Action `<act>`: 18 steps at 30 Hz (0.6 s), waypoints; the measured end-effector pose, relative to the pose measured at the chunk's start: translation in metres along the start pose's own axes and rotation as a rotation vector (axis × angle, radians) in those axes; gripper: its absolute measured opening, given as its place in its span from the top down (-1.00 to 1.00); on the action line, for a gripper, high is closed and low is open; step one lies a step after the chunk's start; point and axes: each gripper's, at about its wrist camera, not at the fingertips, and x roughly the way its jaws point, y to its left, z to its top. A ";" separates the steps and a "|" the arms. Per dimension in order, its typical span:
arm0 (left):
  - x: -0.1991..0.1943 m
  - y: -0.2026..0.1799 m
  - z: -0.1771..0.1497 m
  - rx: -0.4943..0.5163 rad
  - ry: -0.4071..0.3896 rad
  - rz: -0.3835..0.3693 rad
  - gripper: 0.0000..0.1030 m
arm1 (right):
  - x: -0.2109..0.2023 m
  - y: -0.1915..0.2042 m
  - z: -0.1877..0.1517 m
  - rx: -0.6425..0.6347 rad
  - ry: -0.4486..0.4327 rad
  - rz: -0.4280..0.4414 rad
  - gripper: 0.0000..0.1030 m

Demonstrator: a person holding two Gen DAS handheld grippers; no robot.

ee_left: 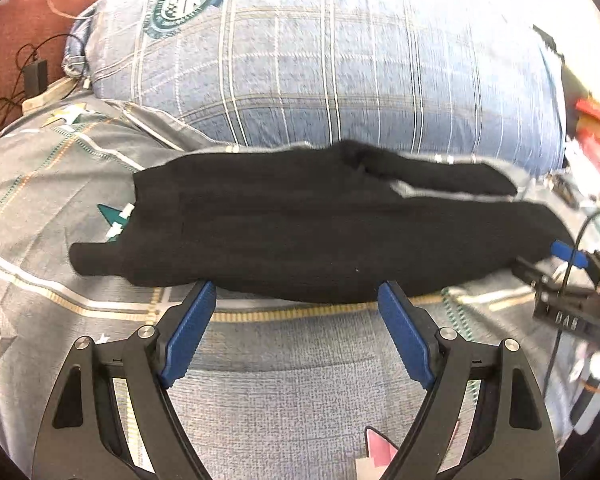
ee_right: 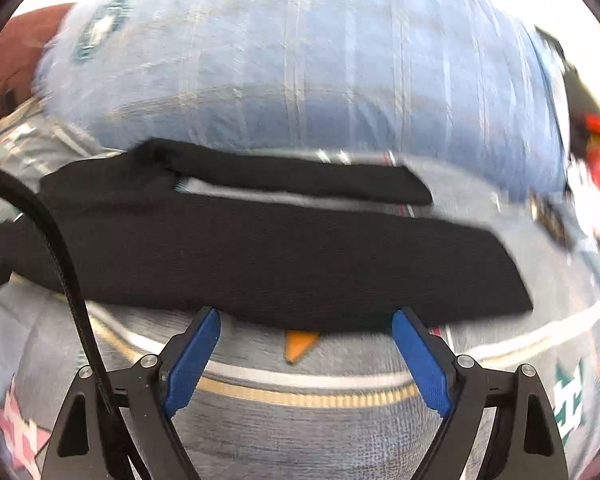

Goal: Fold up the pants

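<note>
Both wrist views low, facing pants (ee_left: 320,232)

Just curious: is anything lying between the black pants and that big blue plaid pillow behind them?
Only a strip of grey bedspread separates the pants from the pillow, in both views.

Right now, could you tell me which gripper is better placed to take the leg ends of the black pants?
Right, probably. The right gripper, jaws open, faces the long black fabric pants near the leg cuffs; the left gripper, also open, sits toward the waistband, above the grey patterned bedsheet.
</note>
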 end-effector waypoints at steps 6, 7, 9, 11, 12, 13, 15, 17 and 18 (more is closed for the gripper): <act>-0.007 0.008 0.006 -0.029 -0.025 0.021 -0.62 | -0.027 0.019 0.009 -0.073 -0.100 0.059 -0.69; -0.007 0.009 0.007 -0.027 -0.027 0.028 -0.62 | -0.028 0.020 0.010 -0.074 -0.104 0.070 -0.69; -0.006 0.012 0.006 -0.035 -0.023 0.031 -0.62 | -0.027 0.021 0.011 -0.061 -0.093 0.111 -0.69; -0.005 0.016 0.005 -0.045 -0.014 0.028 -0.62 | -0.027 0.018 0.011 -0.052 -0.078 0.145 -0.69; -0.004 0.016 0.005 -0.050 -0.009 0.027 -0.62 | -0.028 0.017 0.009 -0.050 -0.076 0.156 -0.69; -0.004 0.017 0.004 -0.055 -0.004 0.025 -0.62 | -0.028 0.018 0.009 -0.049 -0.077 0.160 -0.69; -0.003 0.018 0.004 -0.060 0.001 0.023 -0.62 | -0.029 0.016 0.009 -0.042 -0.086 0.166 -0.69; -0.003 0.019 0.004 -0.065 0.003 0.024 -0.62 | -0.031 0.014 0.010 -0.029 -0.090 0.185 -0.69; -0.002 0.019 0.004 -0.067 0.003 0.025 -0.62 | -0.031 0.012 0.010 -0.020 -0.093 0.205 -0.69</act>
